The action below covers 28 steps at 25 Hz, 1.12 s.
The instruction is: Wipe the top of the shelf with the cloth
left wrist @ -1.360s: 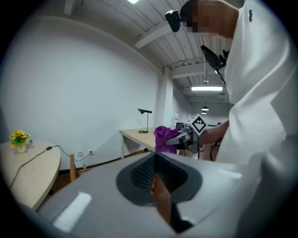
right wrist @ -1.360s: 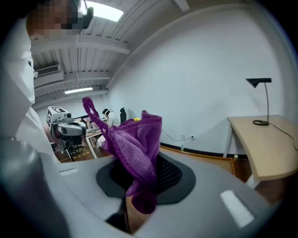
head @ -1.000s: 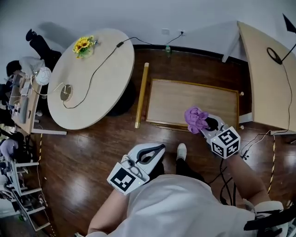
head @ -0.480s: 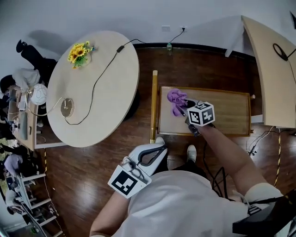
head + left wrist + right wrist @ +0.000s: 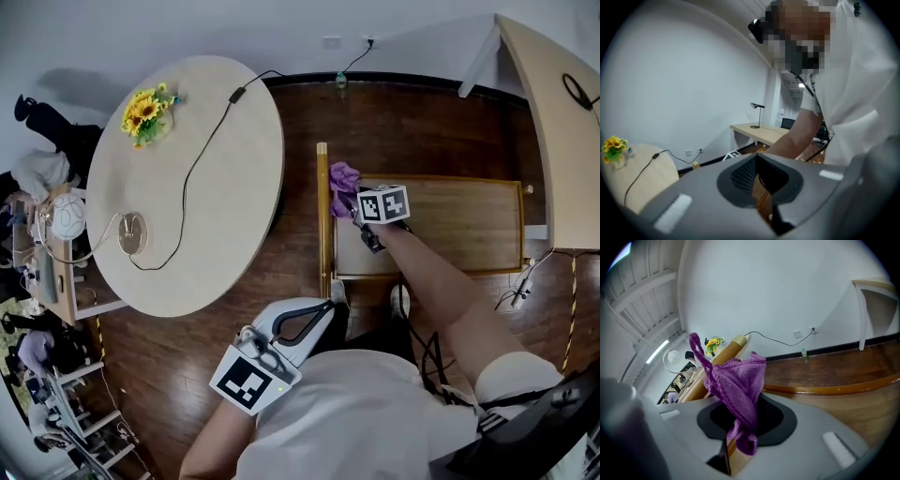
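Note:
The low wooden shelf (image 5: 450, 225) lies on the floor ahead of me, its flat top showing. My right gripper (image 5: 354, 193) reaches over the shelf's left end, shut on a bunched purple cloth (image 5: 344, 177) that rests at the top's far left corner. In the right gripper view the cloth (image 5: 738, 378) stands up out of the right gripper (image 5: 740, 430), with the shelf's rim (image 5: 834, 387) curving behind. My left gripper (image 5: 328, 305) is held close to my body, away from the shelf, its jaws together with nothing between them; the left gripper view shows the same left gripper (image 5: 759, 190).
A round table (image 5: 216, 187) with sunflowers (image 5: 142, 108) and a black cable stands left of the shelf. A long wooden pole (image 5: 322, 220) lies along the shelf's left side. A desk (image 5: 562, 112) is at the right. My shoe (image 5: 401, 300) is near the shelf's front.
My right gripper has carried the cloth leftward across the shelf top, from the front right area to the far left corner. The left gripper has stayed by my body.

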{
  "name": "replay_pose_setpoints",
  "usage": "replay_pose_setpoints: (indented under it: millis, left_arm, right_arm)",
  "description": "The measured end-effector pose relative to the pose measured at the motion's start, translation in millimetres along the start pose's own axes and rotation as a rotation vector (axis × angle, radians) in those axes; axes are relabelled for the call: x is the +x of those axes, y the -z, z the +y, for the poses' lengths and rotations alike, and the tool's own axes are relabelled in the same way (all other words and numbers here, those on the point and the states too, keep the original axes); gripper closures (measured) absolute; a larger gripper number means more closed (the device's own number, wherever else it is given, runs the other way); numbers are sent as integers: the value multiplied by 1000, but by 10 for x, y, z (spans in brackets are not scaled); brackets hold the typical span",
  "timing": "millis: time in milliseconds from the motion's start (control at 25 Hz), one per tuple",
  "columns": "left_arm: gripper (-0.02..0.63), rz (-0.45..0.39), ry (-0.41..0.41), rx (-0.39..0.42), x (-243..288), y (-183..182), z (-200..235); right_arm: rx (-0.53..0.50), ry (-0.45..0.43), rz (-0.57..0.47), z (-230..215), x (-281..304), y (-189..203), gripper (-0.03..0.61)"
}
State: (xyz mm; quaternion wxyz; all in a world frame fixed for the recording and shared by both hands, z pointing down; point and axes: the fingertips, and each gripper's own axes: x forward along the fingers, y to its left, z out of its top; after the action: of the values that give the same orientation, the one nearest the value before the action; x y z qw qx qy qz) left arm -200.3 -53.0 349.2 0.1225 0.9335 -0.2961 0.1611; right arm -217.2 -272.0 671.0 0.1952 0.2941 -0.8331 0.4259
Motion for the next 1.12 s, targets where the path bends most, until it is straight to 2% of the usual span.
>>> replay_pose_setpoints:
  millis: [200,440,840,1120]
  left_arm:
    - [595,23,17,-26,6,79,42]
    - [595,9,28,-79,163,91,32]
    - [595,7,110,-75,615,-72,-232]
    - [595,16,136,-71,946,-205,-480]
  right_arm:
    - [29,38,46,-270,83,60,477]
    - [36,120,56,-732,-252,100,477]
    - [58,273,47,-1717,-1273,135,477]
    - [65,435,60,-2611,-2291,233,479]
